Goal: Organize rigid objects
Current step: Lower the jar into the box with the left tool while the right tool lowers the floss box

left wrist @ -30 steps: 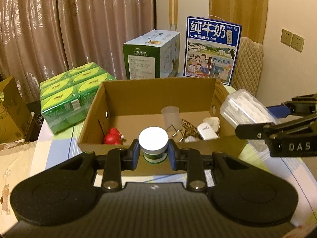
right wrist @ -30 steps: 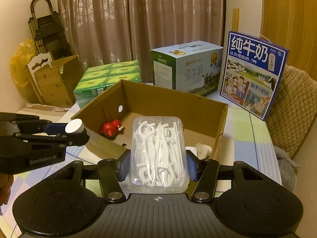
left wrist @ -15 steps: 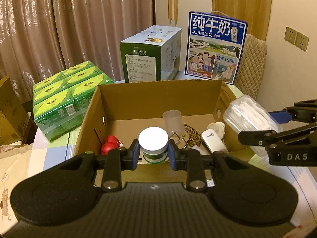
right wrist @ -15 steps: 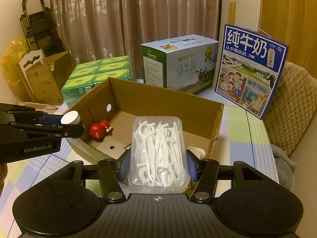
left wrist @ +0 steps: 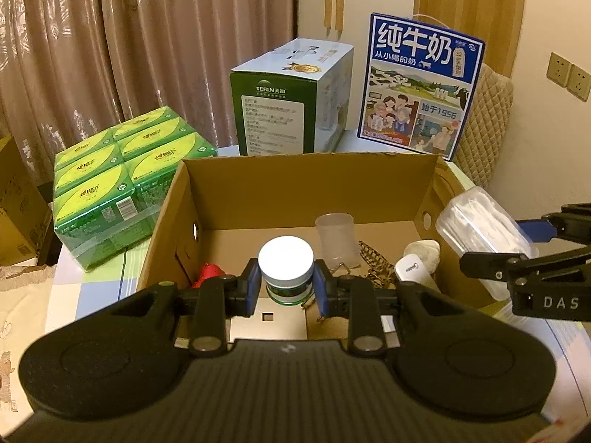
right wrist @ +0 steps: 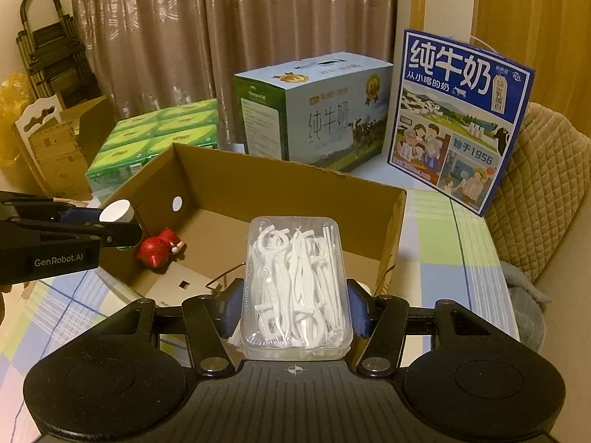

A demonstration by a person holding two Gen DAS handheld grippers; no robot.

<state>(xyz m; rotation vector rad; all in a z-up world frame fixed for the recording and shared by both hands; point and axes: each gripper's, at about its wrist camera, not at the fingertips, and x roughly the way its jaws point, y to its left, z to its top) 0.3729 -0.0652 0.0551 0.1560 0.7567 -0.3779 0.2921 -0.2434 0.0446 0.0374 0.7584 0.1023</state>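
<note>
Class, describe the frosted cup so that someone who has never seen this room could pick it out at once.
Find the open cardboard box in the middle of the table, in front of the two milk cartons. Look along its back wall: the frosted cup stands upright there. Unlike the white-lidded jar held in front of it, it is translucent, lidless and empty.

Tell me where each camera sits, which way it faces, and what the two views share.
Left wrist: rides the left gripper, looking forward and down into the cardboard box; its fingers clamp a white-lidded jar.
Right wrist: rides the right gripper, facing the box from its right side; its fingers clamp a clear floss-pick case.
Shared: the box, the red toy, the blue milk carton, and each other's gripper.
</note>
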